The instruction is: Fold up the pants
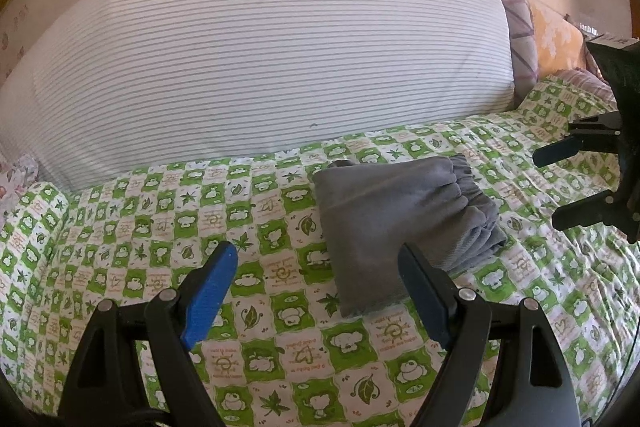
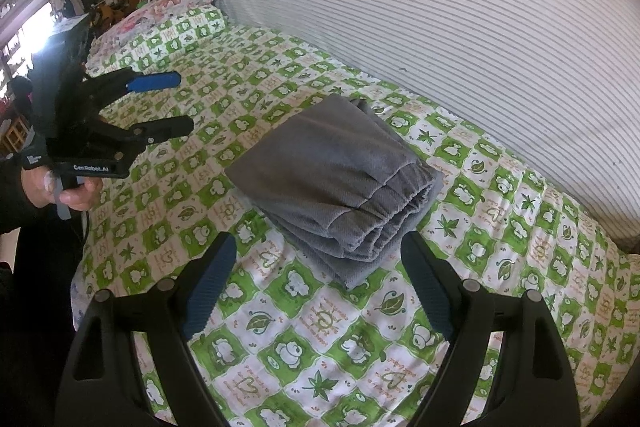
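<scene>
The grey fabric pants (image 2: pixel 336 183) lie folded into a compact stack on the green-and-white checked bedsheet (image 2: pixel 280 339), near the white striped bolster (image 1: pixel 256 67). The left gripper (image 1: pixel 320 291) and right gripper (image 2: pixel 316 287) both hover above the sheet with fingers spread, holding nothing. In the right wrist view the left gripper's body reads "GenRobot.AI".
</scene>
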### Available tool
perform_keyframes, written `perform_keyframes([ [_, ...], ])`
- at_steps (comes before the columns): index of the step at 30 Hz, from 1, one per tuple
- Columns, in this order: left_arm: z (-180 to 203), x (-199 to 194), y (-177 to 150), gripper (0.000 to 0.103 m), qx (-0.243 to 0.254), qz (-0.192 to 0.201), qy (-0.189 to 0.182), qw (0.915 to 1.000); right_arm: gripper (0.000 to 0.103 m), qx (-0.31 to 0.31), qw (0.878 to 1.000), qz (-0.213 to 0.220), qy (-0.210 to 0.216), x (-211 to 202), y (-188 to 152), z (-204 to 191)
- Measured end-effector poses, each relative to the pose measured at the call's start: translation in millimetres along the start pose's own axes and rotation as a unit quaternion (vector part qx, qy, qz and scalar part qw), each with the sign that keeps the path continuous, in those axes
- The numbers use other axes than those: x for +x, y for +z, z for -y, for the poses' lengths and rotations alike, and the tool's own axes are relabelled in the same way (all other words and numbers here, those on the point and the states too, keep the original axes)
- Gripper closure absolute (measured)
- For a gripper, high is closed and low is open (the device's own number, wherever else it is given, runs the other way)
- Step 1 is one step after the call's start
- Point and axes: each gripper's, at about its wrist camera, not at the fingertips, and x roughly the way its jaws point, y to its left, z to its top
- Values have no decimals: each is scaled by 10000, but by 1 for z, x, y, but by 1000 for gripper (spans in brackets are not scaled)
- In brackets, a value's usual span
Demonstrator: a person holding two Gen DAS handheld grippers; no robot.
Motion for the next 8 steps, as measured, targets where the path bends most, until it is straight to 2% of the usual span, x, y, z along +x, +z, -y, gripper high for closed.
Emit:
perform_keyframes([
  [8,1,3,5,20,-20,-91,-48,9999,18,36,10000,18,-1,0,0,2],
])
